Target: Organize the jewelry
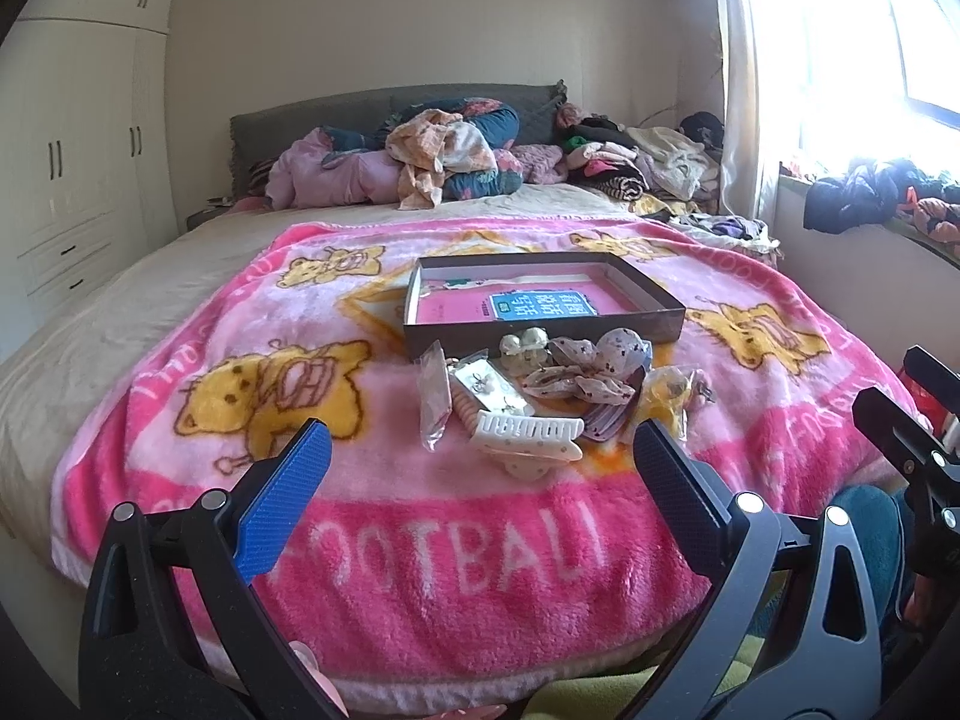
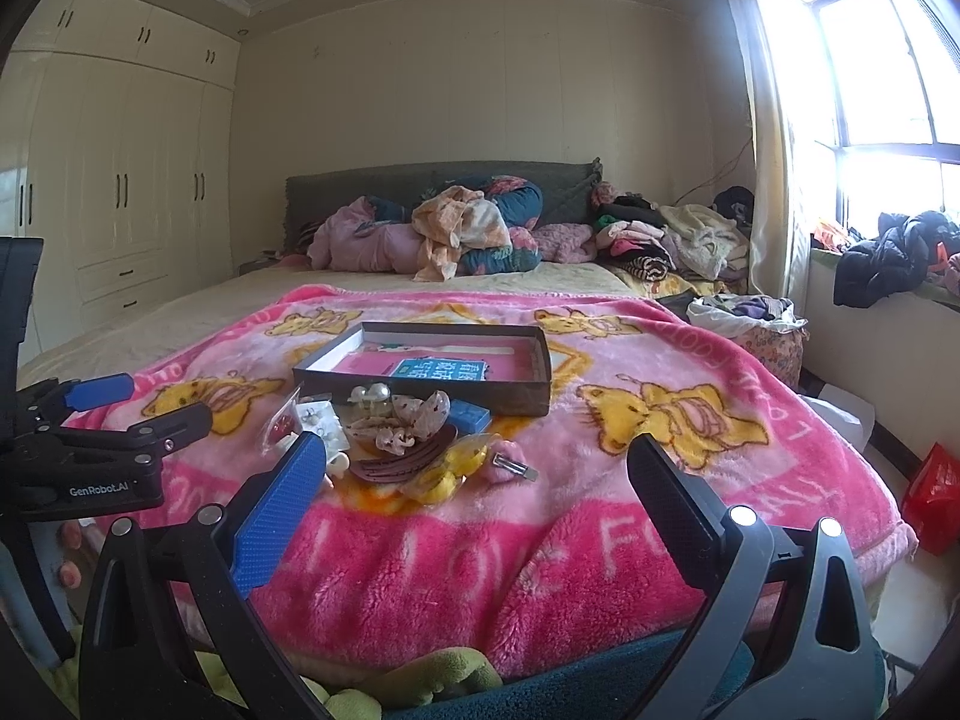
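Note:
A shallow dark box [image 1: 651, 327] [image 2: 528, 405] with a pink booklet inside lies on a pink blanket. In front of it sits a heap of hair accessories: a white claw clip [image 1: 528, 435], a spotted fabric bow [image 1: 600, 369] [image 2: 414, 420], pearl pieces [image 1: 525, 342] [image 2: 369, 393], a brown claw clip [image 2: 402, 465], a yellow item [image 2: 447, 468] and small clear bags [image 1: 435, 402]. My left gripper [image 1: 480, 459] hangs open just short of the heap. My right gripper [image 2: 477, 468] is open too, near the blanket's front edge, nothing between its fingers.
The pink blanket [image 1: 420, 570] [image 2: 540, 570] covers the foot of a bed. Piled clothes [image 1: 420, 162] [image 2: 456, 228] lie at the headboard and on the window ledge [image 2: 888, 258]. A wardrobe [image 2: 120, 180] fills the left wall. A red bag [image 2: 933, 498] sits on the floor at right.

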`<control>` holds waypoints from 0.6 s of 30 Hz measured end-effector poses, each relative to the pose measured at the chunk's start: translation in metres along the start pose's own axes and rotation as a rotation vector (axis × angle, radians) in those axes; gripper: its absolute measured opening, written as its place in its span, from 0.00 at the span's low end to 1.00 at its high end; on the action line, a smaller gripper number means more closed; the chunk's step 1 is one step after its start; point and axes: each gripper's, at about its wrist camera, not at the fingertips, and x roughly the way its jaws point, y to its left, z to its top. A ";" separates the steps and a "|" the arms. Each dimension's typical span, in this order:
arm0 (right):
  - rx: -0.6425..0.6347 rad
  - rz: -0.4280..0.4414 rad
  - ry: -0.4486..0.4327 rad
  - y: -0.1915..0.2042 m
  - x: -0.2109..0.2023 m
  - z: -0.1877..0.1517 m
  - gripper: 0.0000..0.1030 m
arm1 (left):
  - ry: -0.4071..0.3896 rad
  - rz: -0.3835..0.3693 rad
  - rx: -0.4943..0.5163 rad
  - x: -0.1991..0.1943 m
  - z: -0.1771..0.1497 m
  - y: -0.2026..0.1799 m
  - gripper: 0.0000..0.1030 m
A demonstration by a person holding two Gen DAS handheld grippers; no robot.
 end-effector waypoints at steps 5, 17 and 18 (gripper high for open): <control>-0.002 0.015 0.025 -0.002 0.005 -0.004 0.95 | 0.041 -0.026 0.006 0.012 0.000 0.002 0.90; 0.005 0.047 0.127 -0.015 0.038 -0.003 0.95 | 0.148 -0.083 -0.035 0.057 0.004 0.004 0.90; 0.000 0.049 0.137 -0.017 0.042 -0.002 0.95 | 0.147 -0.083 -0.045 0.060 0.006 0.006 0.90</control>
